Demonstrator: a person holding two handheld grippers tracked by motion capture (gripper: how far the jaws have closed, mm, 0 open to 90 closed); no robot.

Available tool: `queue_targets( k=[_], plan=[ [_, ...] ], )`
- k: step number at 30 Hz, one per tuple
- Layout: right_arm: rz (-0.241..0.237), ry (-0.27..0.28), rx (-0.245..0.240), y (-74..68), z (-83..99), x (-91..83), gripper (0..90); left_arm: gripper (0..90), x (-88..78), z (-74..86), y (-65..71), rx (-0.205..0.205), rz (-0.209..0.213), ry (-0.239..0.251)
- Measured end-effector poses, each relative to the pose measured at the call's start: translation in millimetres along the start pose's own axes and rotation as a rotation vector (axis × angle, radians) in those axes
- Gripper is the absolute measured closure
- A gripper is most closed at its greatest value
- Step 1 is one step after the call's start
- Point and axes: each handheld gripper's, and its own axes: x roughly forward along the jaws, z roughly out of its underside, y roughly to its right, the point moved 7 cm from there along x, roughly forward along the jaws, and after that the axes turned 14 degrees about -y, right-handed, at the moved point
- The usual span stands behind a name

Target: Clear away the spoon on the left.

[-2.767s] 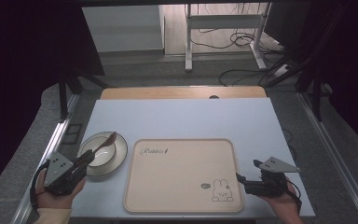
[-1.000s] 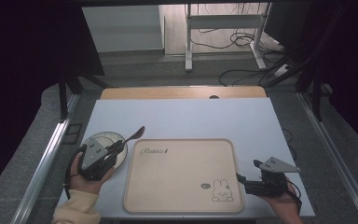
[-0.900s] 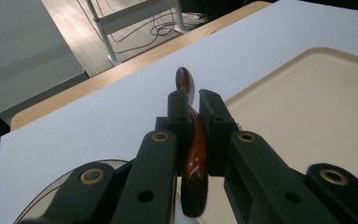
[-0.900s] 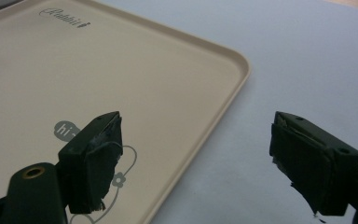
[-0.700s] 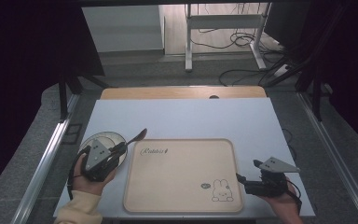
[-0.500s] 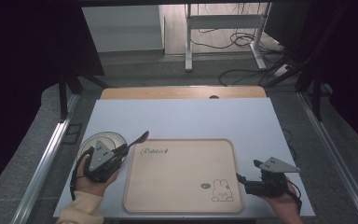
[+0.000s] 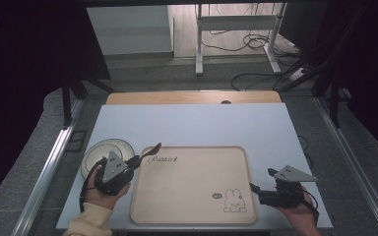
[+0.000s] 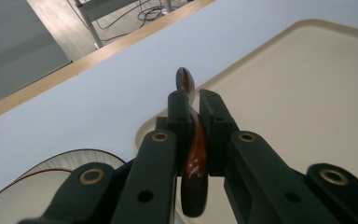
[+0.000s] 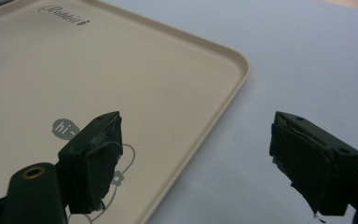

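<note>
Gripping a dark brown spoon (image 8: 192, 140) by its handle, left gripper (image 7: 131, 164) sits lower left of the high view, spoon bowl over the beige tray's (image 7: 197, 216) upper left rim, beside a plate (image 7: 98, 150). Right gripper (image 9: 200, 154), lower right, jaws spread apart, nothing between them.

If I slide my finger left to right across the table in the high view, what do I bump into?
Plate → left gripper holding the spoon → tray → bunny picture → right gripper.
</note>
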Motion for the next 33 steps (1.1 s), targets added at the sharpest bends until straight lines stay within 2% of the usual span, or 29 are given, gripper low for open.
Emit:
queue_targets(
  k=[14,33],
  plan=[
    [0.001,-0.001,-0.001,-0.1,0.4,-0.1,17.4,84.5,9.9,5.8,8.8,0.028,-0.003,-0.033],
    [0.006,-0.006,-0.005,-0.2,1.2,0.7,17.4,84.4,22.8,14.7,19.9,0.110,-0.012,-0.098]
  ],
)
